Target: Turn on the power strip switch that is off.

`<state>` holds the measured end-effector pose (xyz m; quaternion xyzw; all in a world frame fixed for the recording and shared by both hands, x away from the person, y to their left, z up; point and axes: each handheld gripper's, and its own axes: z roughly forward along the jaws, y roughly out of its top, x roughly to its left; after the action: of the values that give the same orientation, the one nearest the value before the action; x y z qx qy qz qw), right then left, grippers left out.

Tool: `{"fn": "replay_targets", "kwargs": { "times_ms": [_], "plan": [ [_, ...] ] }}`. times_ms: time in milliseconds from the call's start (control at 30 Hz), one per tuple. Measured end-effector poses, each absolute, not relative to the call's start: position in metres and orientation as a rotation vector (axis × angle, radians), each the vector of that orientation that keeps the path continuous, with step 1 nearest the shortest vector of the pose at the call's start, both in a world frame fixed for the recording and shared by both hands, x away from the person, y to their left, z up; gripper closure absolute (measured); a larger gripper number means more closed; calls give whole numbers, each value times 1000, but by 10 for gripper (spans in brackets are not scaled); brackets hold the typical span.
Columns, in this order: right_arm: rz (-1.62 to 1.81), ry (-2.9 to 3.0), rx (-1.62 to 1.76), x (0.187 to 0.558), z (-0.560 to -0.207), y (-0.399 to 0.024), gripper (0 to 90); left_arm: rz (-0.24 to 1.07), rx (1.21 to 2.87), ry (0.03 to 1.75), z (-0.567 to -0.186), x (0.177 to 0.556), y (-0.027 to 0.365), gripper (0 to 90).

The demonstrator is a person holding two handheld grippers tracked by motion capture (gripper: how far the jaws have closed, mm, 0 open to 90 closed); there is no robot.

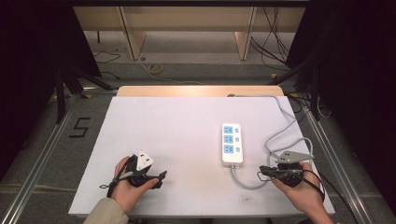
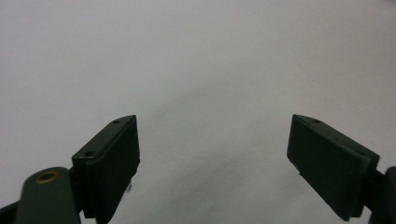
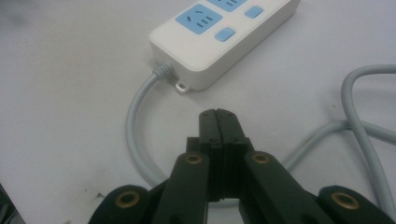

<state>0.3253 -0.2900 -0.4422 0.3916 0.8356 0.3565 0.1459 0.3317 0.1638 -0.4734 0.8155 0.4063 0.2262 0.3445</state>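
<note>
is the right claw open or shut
Shut. In the right gripper view the right claw has its two black jaws pressed flat together with nothing between them, just short of the power strip and its grey cord.

**Both hands low at near edge, grippers pointing inward**

Left hand (image 1: 127, 186) comes in from the bottom, sleeve visible at the wrist, holding the left gripper (image 1: 161, 176) with its tips aimed toward the right. Left gripper view: jaws spread wide apart, nothing between them.

Right hand (image 1: 301, 185) enters from the bottom right, holding the right gripper (image 1: 259, 173) with its tips aimed left. Right gripper view: jaws pressed flat together, no gap, nothing held.
</note>
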Motion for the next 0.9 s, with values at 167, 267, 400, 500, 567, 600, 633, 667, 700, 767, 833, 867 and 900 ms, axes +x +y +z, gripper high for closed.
{"fn": "replay_targets", "kwargs": {
  "times_ms": [167, 267, 400, 500, 567, 600, 633, 667, 700, 767, 833, 867, 900],
  "plan": [
    [1009, 2422, 1136, 328, -442, -288, 900, 591, 2115, 1057, -473, 332, 164, 169],
    [1001, 2428, 1142, 329, -441, -287, 900, 593, 2116, 1057, -473, 332, 165, 169],
    [993, 2433, 1141, 331, -441, -285, 900, 594, 2116, 1057, -473, 332, 165, 169],
    [989, 2432, 1147, 332, -440, -284, 900, 596, 2113, 1059, -473, 332, 164, 169],
    [984, 2435, 1146, 333, -440, -284, 900, 600, 2117, 1055, -473, 332, 165, 169],
    [983, 2434, 1149, 334, -439, -283, 900, 601, 2116, 1056, -473, 332, 165, 169],
    [979, 2438, 1147, 334, -439, -283, 900, 602, 2116, 1056, -473, 332, 165, 169],
    [978, 2439, 1144, 335, -439, -283, 900, 601, 2116, 1056, -473, 332, 165, 169],
    [975, 2440, 1147, 335, -438, -283, 900, 601, 2117, 1056, -473, 332, 165, 169],
    [971, 2442, 1148, 336, -438, -282, 900, 600, 2116, 1055, -473, 332, 165, 169],
    [969, 2443, 1149, 337, -438, -281, 900, 603, 2116, 1055, -473, 332, 165, 169],
    [969, 2444, 1152, 338, -438, -281, 900, 604, 2114, 1055, -473, 332, 165, 169],
    [966, 2447, 1148, 338, -438, -281, 900, 603, 2114, 1055, -473, 332, 165, 168]
  ]
}}
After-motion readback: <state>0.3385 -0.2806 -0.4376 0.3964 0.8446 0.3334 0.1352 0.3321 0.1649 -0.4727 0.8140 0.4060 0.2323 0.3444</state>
